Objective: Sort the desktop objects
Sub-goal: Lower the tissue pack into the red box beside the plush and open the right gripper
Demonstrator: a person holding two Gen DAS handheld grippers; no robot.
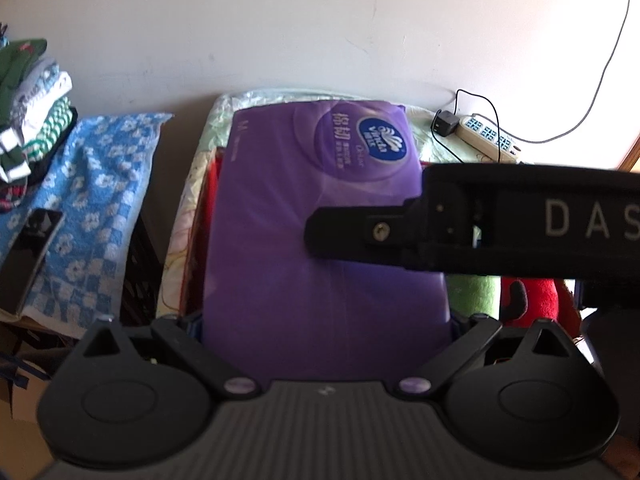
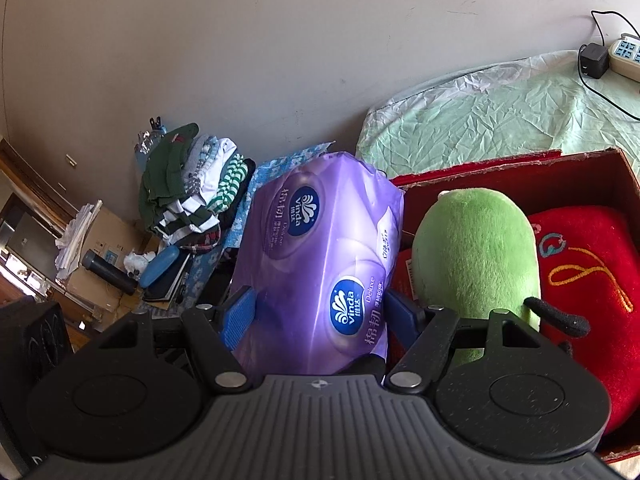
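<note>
Pale wall behind, crumpled green sheet (image 2: 500, 120) ahead. Right hand-held gripper (image 2: 316, 312) clamped on purple tissue pack (image 2: 320, 248), blue pads (image 2: 238, 316) pressing both sides. Red box (image 2: 580, 168) just right of it, green plush (image 2: 476, 264) and red cushion (image 2: 592, 280) inside. Left hand-held gripper (image 1: 324, 320): pack (image 1: 304, 220) between jaws, fingertips hidden, can't tell grip. Clothes pile (image 2: 192, 188) far left.

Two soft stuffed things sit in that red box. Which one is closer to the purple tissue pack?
The green plush toy. It stands right beside the purple tissue pack, while the red cushion with gold stitching lies on its far side, further from the pack.
</note>
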